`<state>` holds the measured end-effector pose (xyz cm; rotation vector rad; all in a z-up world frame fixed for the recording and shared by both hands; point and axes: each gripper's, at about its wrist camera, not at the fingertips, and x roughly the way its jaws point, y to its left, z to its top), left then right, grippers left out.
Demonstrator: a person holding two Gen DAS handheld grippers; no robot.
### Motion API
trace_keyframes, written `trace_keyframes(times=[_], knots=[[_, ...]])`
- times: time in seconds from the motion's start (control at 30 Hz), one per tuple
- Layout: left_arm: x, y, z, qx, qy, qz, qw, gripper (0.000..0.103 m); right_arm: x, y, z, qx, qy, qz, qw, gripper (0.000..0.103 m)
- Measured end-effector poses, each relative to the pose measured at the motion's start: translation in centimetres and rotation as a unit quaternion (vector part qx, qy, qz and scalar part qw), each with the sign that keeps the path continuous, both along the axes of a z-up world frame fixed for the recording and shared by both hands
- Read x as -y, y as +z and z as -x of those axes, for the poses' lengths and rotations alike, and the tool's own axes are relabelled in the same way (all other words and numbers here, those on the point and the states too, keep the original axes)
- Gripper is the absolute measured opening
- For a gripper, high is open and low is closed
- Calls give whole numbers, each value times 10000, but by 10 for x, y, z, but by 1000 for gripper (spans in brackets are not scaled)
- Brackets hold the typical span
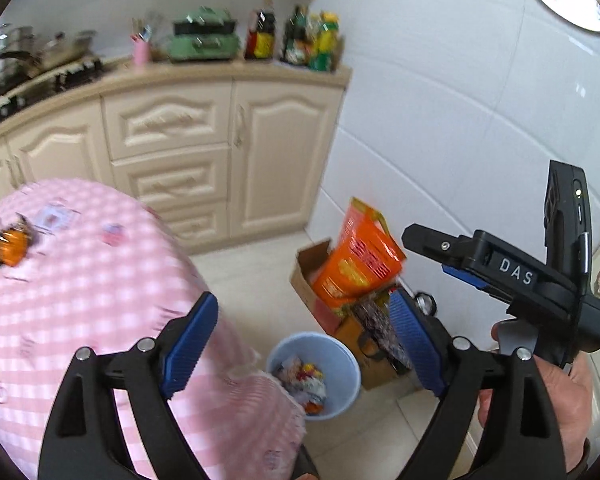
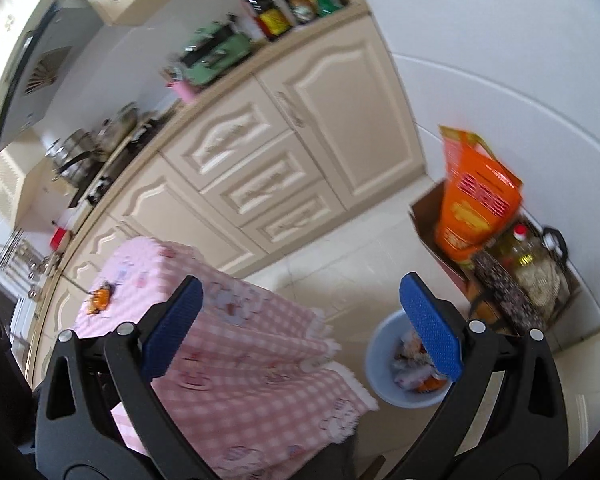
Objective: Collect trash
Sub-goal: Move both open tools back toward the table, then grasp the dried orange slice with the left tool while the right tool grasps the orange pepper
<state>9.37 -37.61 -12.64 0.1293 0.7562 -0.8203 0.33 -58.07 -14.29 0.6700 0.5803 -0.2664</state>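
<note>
Kitchen with pink-clothed table (image 1: 80,280): orange wrapper (image 1: 10,246), probably light and crinkly, best pinched at its edge; left gripper (image 1: 304,344) and right gripper (image 2: 300,328) gape wide, empty.

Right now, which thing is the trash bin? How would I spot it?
Find the table with the pink checked cloth. On the floor just past its fringed corner stands the bin, in front of the cardboard boxes. It is the only round, pale blue thing there, and it has wrappers inside.
</note>
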Motion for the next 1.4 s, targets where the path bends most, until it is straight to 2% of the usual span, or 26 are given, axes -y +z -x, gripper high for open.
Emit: trace_keyframes(times=[0.1,0.33,0.53,0.73,0.9,1.07,1.3,1.4], knots=[[-30,16,-3,247,248,118,9993,87,-22,20,-11,169,202,113,9996,97],[-91,35,-11,532,780,212,9953,89,-79,51,-44,379,798,334,9955,97],[-161,45,-35,711,1451,301,9864,89,-140,69,-82,422,1484,603,9862,97],[-235,40,-80,687,2231,199,9722,89,-215,66,-133,298,2334,844,9683,97],[-279,24,-127,542,2616,-143,9636,89,-261,49,-175,94,2729,894,9578,97],[-298,0,-168,199,2640,-355,9637,89,-284,30,-207,-179,2880,936,9529,97],[-292,-31,-216,-70,2561,-645,9645,89,-296,11,-238,-447,2976,1023,9481,96],[-286,-39,-236,-168,2472,-734,9660,89,-299,6,-248,-524,2987,1071,9469,90]])
